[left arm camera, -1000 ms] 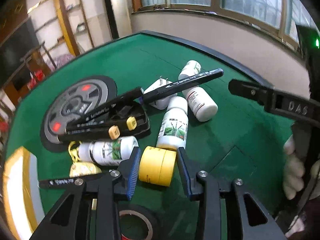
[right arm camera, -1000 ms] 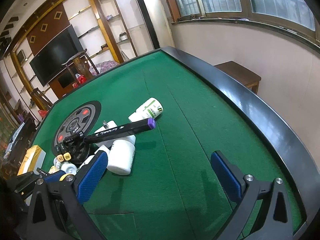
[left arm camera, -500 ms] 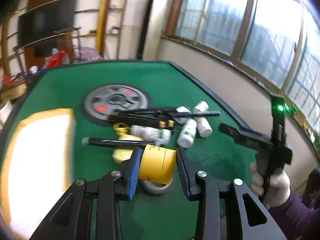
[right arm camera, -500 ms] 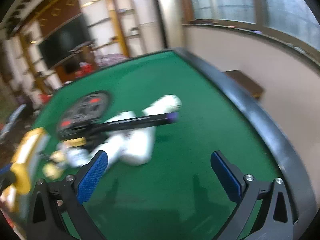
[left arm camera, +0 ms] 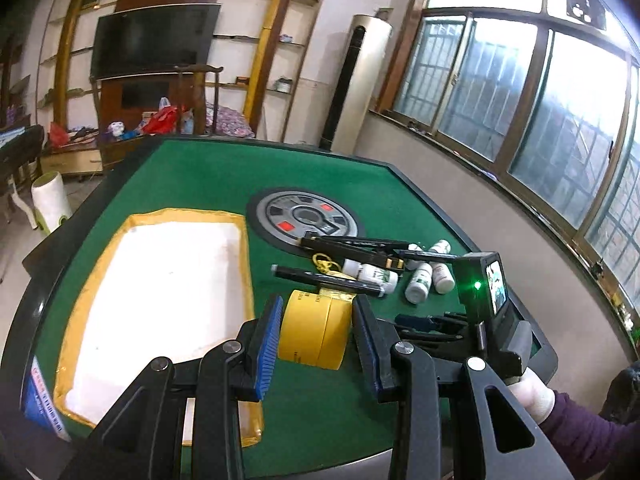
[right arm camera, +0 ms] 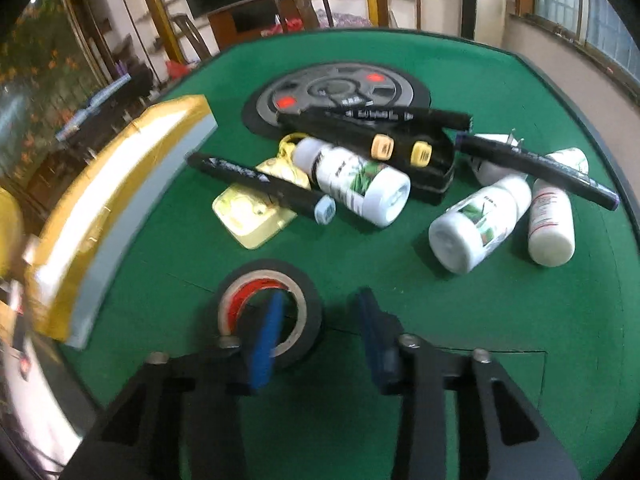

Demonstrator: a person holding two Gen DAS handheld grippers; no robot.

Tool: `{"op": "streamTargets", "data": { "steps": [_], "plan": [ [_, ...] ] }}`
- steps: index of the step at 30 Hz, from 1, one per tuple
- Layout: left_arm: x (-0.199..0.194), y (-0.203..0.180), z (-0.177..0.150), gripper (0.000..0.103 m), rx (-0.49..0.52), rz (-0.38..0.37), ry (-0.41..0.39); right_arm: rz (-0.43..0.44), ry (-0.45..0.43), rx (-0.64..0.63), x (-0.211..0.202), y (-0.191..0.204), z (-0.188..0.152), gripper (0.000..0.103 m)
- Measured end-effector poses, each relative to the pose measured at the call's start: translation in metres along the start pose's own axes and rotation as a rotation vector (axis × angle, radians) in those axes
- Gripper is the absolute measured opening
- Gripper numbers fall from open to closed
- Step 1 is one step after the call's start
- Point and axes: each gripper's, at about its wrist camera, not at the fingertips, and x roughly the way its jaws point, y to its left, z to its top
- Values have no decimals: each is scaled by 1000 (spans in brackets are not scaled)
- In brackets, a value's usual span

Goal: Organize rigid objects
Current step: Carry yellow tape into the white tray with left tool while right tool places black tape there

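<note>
My left gripper point(left arm camera: 316, 334) is shut on a yellow tape roll point(left arm camera: 316, 330) and holds it above the green table, beside a white tray with a yellow rim point(left arm camera: 160, 292). My right gripper point(right arm camera: 320, 334) is open and low over a black tape roll point(right arm camera: 270, 316) with a red core; its left finger sits inside the roll's hole, its right finger outside. A pile of white bottles point(right arm camera: 478, 222), black markers point(right arm camera: 260, 182) and a black case point(right arm camera: 400, 148) lies beyond.
A grey round disc point(right arm camera: 340, 92) sits behind the pile. A pale yellow flat item point(right arm camera: 252, 216) lies under a marker. The tray's yellow wall point(right arm camera: 116, 216) stands left of the right gripper. The right gripper's body point(left arm camera: 480, 320) shows at the left view's right.
My left gripper has lifted the yellow roll and carried it left, beside the tray. My right gripper has swung left and down over the black tape roll and narrowed its jaws.
</note>
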Motion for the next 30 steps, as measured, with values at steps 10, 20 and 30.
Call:
{"op": "streamTargets", "data": {
  "steps": [10,20,30],
  "plan": [
    [-9,29,20,37,-44,47,-18,115,-91,8,-66,11,18,15],
    [49,92,80,37,-122,107,27,310,-119,9,-86,64,133,15],
    [131,145,77,32,-212,148,147,189,61,-38,34,132,163,15]
  ]
}}
